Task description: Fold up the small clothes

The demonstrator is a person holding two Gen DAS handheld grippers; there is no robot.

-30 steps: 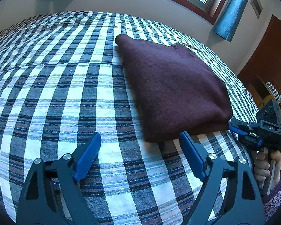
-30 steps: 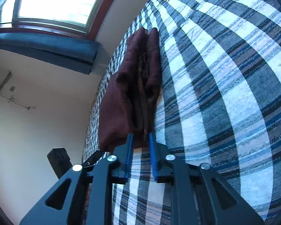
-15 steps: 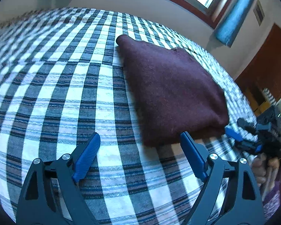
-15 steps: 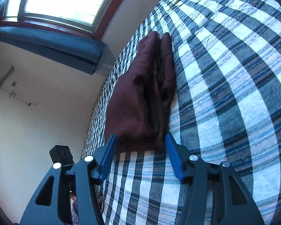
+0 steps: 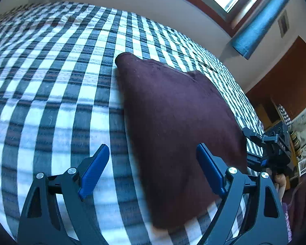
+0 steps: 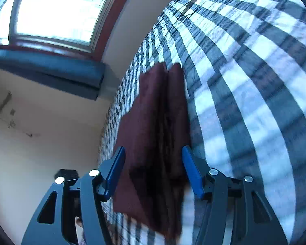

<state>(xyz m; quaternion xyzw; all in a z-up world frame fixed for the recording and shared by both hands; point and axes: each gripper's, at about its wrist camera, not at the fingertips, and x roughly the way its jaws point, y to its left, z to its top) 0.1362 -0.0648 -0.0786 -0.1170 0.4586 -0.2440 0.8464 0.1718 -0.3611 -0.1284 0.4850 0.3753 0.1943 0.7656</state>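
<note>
Maroon folded garment (image 5: 173, 122) lies on the checked bedspread (image 5: 51, 81), its long axis running from lower centre of the left wrist view up toward the pointed corner at upper centre. Left gripper (image 5: 153, 173) and right gripper (image 6: 153, 171) both gape wide, straddling its near edges without clamping. Window (image 6: 51, 14) and blue curtain (image 5: 261, 18) sit beyond.

Maroon folded garment (image 5: 173, 122) on blue-and-white checked bedspread (image 5: 51, 81)

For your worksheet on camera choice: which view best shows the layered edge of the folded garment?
The right wrist view: it faces the garment edge-on between the open right gripper, so the stacked folds show. The left wrist view shows only its flat top.
</note>
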